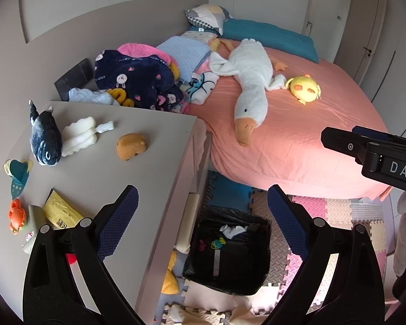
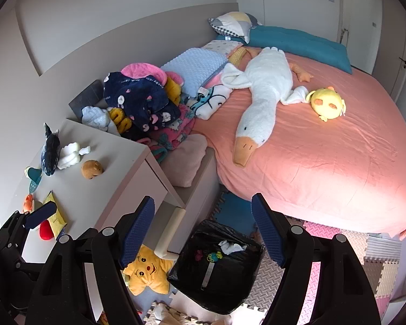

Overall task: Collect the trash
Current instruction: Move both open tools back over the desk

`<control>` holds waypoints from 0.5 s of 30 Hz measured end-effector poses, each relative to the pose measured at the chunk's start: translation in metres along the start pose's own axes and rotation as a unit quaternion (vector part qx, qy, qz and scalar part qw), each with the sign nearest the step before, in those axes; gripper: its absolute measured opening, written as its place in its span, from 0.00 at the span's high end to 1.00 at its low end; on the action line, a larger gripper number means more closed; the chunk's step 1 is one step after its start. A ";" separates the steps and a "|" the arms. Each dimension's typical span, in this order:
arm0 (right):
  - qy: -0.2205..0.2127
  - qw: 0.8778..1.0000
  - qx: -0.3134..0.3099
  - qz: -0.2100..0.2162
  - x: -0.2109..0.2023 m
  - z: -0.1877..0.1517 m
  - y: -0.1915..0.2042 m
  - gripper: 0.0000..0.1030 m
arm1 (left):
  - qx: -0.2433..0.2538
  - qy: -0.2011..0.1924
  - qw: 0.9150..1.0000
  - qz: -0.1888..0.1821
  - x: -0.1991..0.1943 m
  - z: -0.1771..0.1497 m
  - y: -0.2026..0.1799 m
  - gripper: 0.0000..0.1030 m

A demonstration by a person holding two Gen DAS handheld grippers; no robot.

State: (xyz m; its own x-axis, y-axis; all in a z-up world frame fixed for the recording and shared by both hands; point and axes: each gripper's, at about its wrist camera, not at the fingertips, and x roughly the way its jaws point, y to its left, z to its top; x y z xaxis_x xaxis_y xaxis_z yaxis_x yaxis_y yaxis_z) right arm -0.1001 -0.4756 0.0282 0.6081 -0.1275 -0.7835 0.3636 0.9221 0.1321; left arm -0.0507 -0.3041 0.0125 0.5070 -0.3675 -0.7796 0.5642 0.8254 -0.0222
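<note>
A black-lined trash bin (image 1: 227, 254) stands on the floor between the desk and the bed, also in the right wrist view (image 2: 216, 268). It holds crumpled white paper (image 1: 231, 230) and small coloured bits. A yellow wrapper (image 1: 61, 212) lies on the desk's near left, also in the right wrist view (image 2: 54, 215). My left gripper (image 1: 203, 216) is open and empty, above the desk edge and the bin. My right gripper (image 2: 203, 227) is open and empty above the bin. The left gripper's fingertip (image 2: 42, 212) shows over the wrapper in the right wrist view.
The grey desk (image 1: 100, 173) carries a plush whale (image 1: 44, 140), a white cloth (image 1: 79, 135), a brown plush (image 1: 131, 146) and small toys. The pink bed (image 1: 297, 124) holds a goose plush (image 1: 253, 81) and piled clothes (image 1: 138, 78). A yellow star plush (image 2: 147, 272) lies on the foam mats.
</note>
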 end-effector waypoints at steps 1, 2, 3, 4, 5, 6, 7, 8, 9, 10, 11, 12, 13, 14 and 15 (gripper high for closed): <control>0.001 1.000 -0.003 0.003 0.001 0.000 0.004 0.28 | -0.004 0.001 1.000 0.003 -0.001 -0.002 0.005 0.10; 0.002 1.000 -0.006 0.006 0.003 0.000 0.008 0.28 | -0.007 0.001 1.000 0.007 -0.002 -0.004 0.009 0.10; 0.004 1.000 -0.009 0.009 0.004 -0.001 0.013 0.28 | -0.011 0.002 1.000 0.010 -0.003 -0.006 0.014 0.10; 0.006 1.000 -0.013 0.012 0.006 0.000 0.018 0.28 | -0.015 0.002 1.000 0.014 -0.004 -0.009 0.019 0.10; 0.008 1.000 -0.017 0.015 0.008 -0.001 0.024 0.28 | -0.020 0.003 1.000 0.018 -0.005 -0.011 0.025 0.10; 0.009 1.000 -0.021 0.017 0.009 -0.001 0.029 0.28 | -0.025 0.005 0.999 0.022 -0.006 -0.013 0.031 0.10; 0.011 0.999 -0.025 0.021 0.010 -0.002 0.034 0.28 | -0.030 0.006 0.999 0.025 -0.007 -0.015 0.036 0.10; 0.012 0.999 -0.029 0.024 0.012 -0.002 0.040 0.28 | -0.035 0.007 0.999 0.029 -0.008 -0.017 0.042 0.10; 0.014 0.999 -0.033 0.026 0.013 -0.002 0.046 0.28 | -0.041 0.007 0.999 0.033 -0.010 -0.019 0.047 0.10; 0.016 0.999 -0.037 0.029 0.014 -0.002 0.052 0.28 | -0.045 0.007 0.998 0.036 -0.011 -0.021 0.052 0.10; 0.017 0.998 -0.041 0.033 0.016 -0.003 0.058 0.28 | -0.049 0.007 0.998 0.040 -0.013 -0.023 0.058 0.10; 0.019 0.998 -0.044 0.036 0.017 -0.003 0.064 0.28 | -0.053 0.007 0.998 0.044 -0.015 -0.025 0.062 0.10; 0.021 0.998 -0.048 0.039 0.018 -0.003 0.069 0.28 | -0.057 0.007 0.997 0.047 -0.017 -0.027 0.068 0.10; 0.022 0.997 -0.052 0.043 0.019 -0.004 0.075 0.28 | -0.061 0.008 0.997 0.050 -0.018 -0.029 0.072 0.10; 0.024 0.997 -0.056 0.046 0.021 -0.004 0.081 0.28 | -0.065 0.008 0.996 0.054 -0.020 -0.031 0.078 0.10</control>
State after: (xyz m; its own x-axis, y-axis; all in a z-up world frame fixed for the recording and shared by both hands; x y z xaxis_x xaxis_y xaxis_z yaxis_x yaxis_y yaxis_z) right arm -0.0611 -0.4021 0.0202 0.6005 -0.0253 -0.7992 0.2245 0.9646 0.1382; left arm -0.0371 -0.2194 0.0068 0.5485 -0.2676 -0.7922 0.4180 0.9083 -0.0173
